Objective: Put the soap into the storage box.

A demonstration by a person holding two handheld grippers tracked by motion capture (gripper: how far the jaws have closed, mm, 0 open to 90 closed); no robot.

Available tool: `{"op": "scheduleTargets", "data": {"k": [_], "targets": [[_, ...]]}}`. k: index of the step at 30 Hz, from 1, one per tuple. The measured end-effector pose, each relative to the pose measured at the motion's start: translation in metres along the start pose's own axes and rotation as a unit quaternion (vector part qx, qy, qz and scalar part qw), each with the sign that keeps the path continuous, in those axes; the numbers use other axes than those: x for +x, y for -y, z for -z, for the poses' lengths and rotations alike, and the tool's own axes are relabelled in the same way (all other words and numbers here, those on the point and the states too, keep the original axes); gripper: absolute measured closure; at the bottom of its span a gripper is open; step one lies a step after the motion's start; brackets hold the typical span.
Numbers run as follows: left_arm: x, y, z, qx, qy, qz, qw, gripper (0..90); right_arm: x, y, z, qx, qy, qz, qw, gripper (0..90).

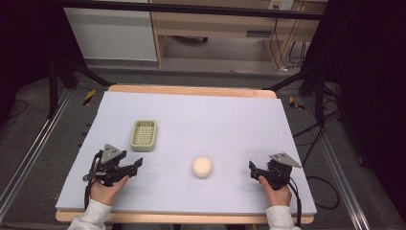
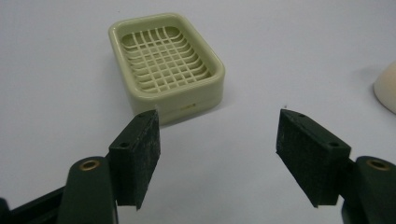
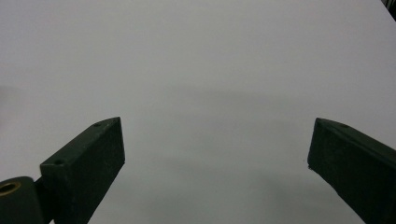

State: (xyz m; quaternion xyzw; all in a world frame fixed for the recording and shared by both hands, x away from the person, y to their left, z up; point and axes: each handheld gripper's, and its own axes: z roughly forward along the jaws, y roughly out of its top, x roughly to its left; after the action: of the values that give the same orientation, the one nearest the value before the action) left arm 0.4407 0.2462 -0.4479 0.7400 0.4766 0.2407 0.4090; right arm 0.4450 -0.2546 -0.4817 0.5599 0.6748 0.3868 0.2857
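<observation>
A pale green soap dish (image 1: pixel 144 135) with a grid bottom stands on the left half of the light mat (image 1: pixel 225 120). A round cream soap bar (image 1: pixel 202 166) lies near the middle front. My left gripper (image 1: pixel 137 165) hovers just in front of the dish, its jaws apart with nothing between them. In the left gripper view the dish (image 2: pixel 167 63) sits just beyond my left gripper (image 2: pixel 217 137), and the soap (image 2: pixel 386 88) peeks in at the right edge. My right gripper (image 1: pixel 252 168) rests at the front right, open and empty, its jaws (image 3: pixel 217 144) pointing over bare mat.
The mat covers a wooden table (image 1: pixel 191 89). Dark frame legs (image 1: pixel 72 72) and cables (image 1: pixel 311 139) lie on the floor around it. A wooden shelf (image 1: pixel 215 28) stands behind.
</observation>
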Motion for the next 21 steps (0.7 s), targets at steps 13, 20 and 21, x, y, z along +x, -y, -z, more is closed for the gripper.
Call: {"op": "scheduleTargets", "data": {"k": [13, 20, 21], "targets": [[-0.015, -0.003, -0.006, 0.002, 0.017, -0.009, 0.9998, 30.1, 0.004, 0.002, -0.005, 0.009, 0.0, 0.013, 0.9999, 4.6], [-0.022, -0.005, -0.008, 0.003, 0.021, -0.015, 0.9996, 29.7, 0.004, 0.002, -0.005, 0.009, 0.001, 0.013, 0.9999, 4.8], [-0.022, -0.005, -0.008, 0.003, 0.021, -0.015, 0.9996, 29.6, 0.004, 0.002, -0.005, 0.009, 0.001, 0.013, 0.9999, 4.8]]}}
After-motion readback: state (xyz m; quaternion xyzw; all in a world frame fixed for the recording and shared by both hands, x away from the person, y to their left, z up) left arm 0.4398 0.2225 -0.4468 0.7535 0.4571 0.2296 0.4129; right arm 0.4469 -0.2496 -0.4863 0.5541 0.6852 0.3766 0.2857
